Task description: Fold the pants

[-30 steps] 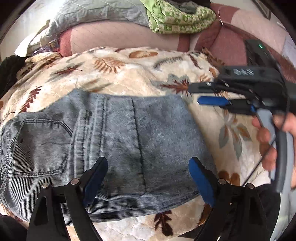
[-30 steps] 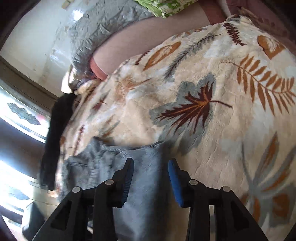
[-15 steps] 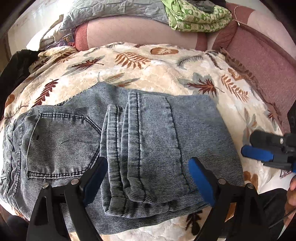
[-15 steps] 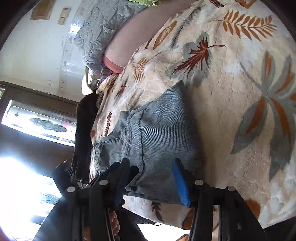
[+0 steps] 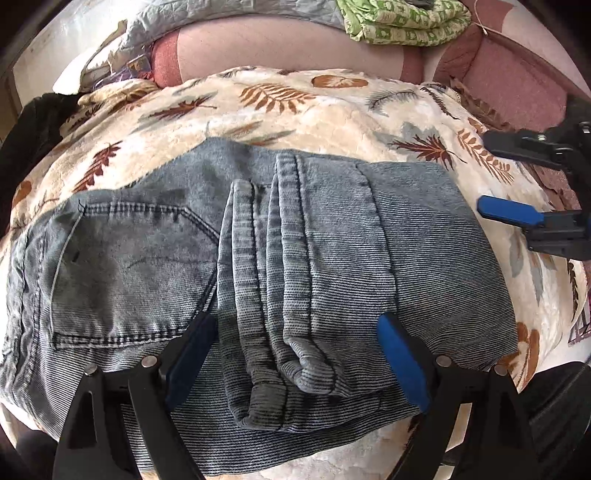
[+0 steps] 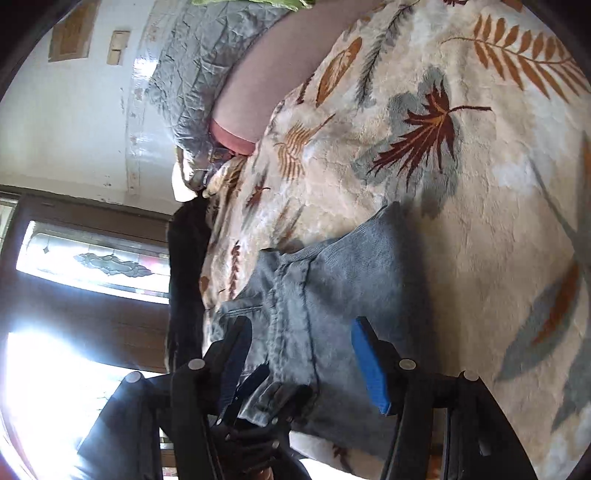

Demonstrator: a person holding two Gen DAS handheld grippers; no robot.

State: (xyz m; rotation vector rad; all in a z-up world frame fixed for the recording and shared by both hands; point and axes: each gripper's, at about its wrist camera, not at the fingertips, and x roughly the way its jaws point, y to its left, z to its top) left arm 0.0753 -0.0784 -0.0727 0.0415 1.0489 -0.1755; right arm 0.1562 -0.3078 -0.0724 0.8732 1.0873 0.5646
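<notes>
Faded blue-grey denim pants (image 5: 258,266) lie folded into a compact stack on a cream leaf-print blanket (image 5: 332,107); the leg hems lie bunched across the middle, a back pocket shows at the left. My left gripper (image 5: 291,354) is open and empty, hovering over the stack's near edge. My right gripper (image 5: 495,181) shows at the right of the left wrist view, open and off the pants' right edge. In the right wrist view the right gripper (image 6: 306,365) is open above the pants (image 6: 343,295), holding nothing.
A pink sofa back (image 5: 280,48) runs behind the blanket, with a grey quilt (image 5: 229,14) and a green patterned cloth (image 5: 402,18) on top. A dark garment (image 5: 33,125) lies at the left. A window (image 6: 85,258) shows beyond the bed.
The right gripper has drawn back from the pants to their right side and tilted. The left gripper has moved closer over the folded stack. Both stay open.
</notes>
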